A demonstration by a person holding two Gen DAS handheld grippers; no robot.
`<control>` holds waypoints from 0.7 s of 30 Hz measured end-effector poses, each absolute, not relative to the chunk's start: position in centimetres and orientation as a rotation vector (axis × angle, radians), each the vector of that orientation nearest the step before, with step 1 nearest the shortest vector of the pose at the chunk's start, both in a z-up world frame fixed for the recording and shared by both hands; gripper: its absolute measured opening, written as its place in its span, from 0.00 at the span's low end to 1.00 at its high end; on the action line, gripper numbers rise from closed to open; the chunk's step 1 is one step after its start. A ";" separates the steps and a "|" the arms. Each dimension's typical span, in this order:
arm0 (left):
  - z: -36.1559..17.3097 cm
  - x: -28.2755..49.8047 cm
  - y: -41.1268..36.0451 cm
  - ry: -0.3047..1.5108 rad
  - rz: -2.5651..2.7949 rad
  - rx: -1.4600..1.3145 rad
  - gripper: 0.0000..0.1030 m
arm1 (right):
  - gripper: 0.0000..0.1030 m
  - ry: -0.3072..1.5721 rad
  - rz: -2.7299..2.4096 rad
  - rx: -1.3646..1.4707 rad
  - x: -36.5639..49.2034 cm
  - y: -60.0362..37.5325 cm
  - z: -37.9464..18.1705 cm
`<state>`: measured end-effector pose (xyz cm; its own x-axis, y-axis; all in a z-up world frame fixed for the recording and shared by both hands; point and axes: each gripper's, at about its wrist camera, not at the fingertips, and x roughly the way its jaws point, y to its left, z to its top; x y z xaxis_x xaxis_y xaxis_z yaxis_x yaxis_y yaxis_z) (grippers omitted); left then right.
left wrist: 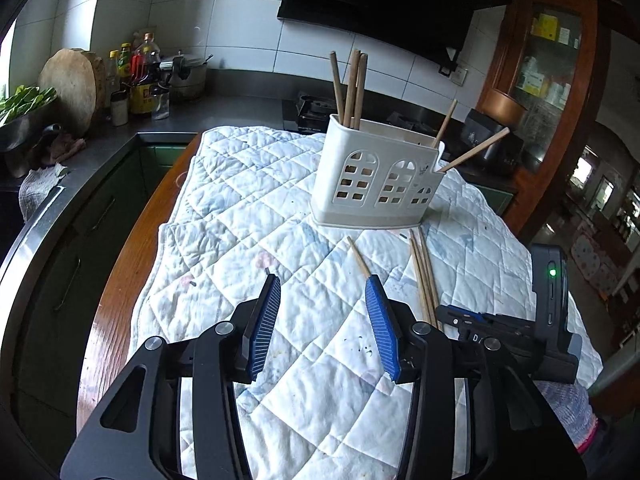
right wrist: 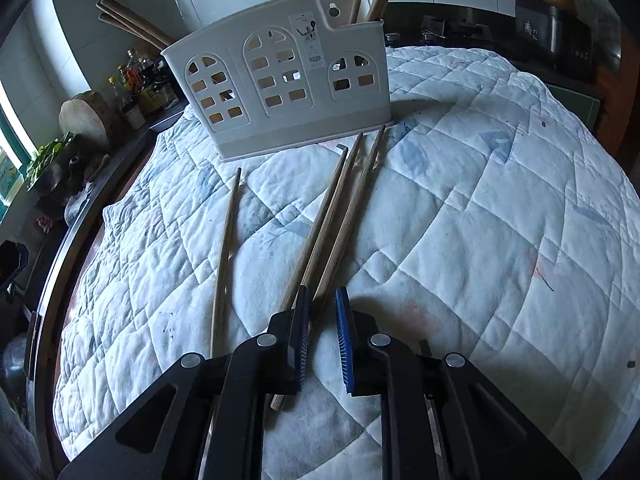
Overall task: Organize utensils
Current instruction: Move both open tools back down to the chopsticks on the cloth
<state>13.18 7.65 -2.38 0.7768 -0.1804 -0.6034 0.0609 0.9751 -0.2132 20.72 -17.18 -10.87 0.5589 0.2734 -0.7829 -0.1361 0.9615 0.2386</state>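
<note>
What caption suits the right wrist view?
Right tool lowered over loose chopsticks lying before the white holder.

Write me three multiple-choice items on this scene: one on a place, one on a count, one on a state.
1. Where do the loose chopsticks lie?
A) in a drawer
B) on the quilted cloth, in front of the white holder
C) on the floor

2. In the left wrist view, how many upright chopsticks stand at the holder's left end?
A) one
B) six
C) three

3. The left gripper is:
A) open, nothing between its fingers
B) shut on a chopstick
C) shut on the holder's rim

Answers: 1 B, they rest flat on the cloth before the holder's base; 2 C, three tips rise there together; 3 A, bare cloth shows in the wide gap.
</note>
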 end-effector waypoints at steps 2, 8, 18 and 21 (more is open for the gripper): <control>-2.7 13.2 7.8 0.674 -0.120 -0.185 0.44 | 0.12 0.944 0.226 0.155 20.9 -17.0 -10.8; -3.4 13.2 8.2 0.684 -0.117 -0.205 0.44 | 0.10 0.952 0.181 0.174 20.9 -16.6 -10.9; -4.2 13.1 7.7 0.704 -0.127 -0.218 0.44 | 0.08 0.996 0.111 0.197 21.9 -16.4 -11.3; -4.3 12.8 7.4 0.703 -0.138 -0.216 0.44 | 0.08 0.984 0.086 0.169 21.9 -15.9 -11.4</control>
<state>12.82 7.38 -4.26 0.7552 -0.1979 -0.6249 0.0531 0.9687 -0.2425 21.90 -15.89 -11.36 0.5516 0.1492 -0.8206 0.0041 0.9834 0.1815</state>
